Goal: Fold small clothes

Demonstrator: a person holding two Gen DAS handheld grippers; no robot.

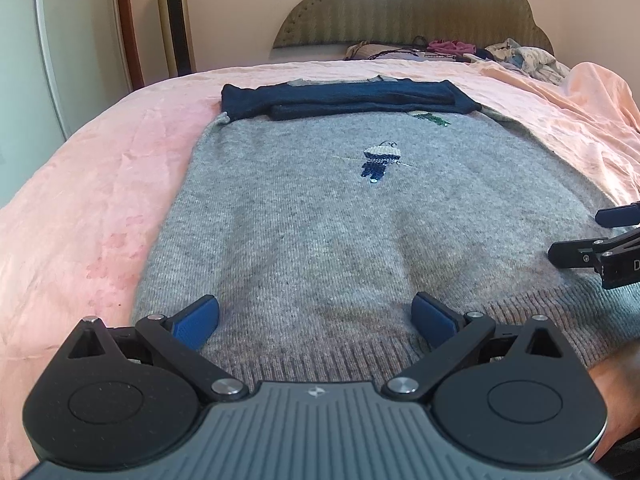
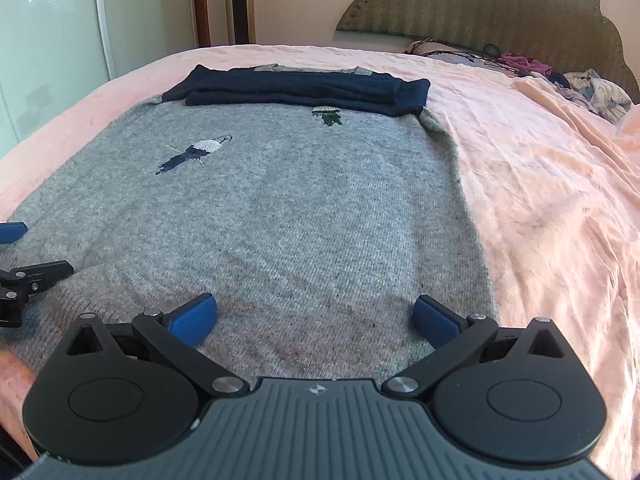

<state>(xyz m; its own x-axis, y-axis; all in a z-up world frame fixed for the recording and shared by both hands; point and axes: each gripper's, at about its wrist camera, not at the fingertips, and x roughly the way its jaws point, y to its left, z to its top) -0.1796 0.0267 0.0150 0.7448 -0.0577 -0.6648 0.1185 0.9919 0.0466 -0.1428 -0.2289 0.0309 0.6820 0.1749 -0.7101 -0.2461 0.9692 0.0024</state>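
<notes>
A bed with a pink sheet [image 1: 100, 184] has an olive padded headboard [image 1: 400, 8]. A gold tower fan [image 1: 175, 16] stands beside a white wardrobe door [image 1: 24, 60].

My left hand-held gripper [image 1: 316, 320] has its jaws spread wide. My right hand-held gripper [image 2: 316, 318] likewise, level beside it, nothing gripped.

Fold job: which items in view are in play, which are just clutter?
In play:
- grey sweater, navy sleeves folded across its top
- left gripper, open
- right gripper, open

Clutter:
- clothes pile at the headboard
- tower fan
- pink bedsheet
</notes>
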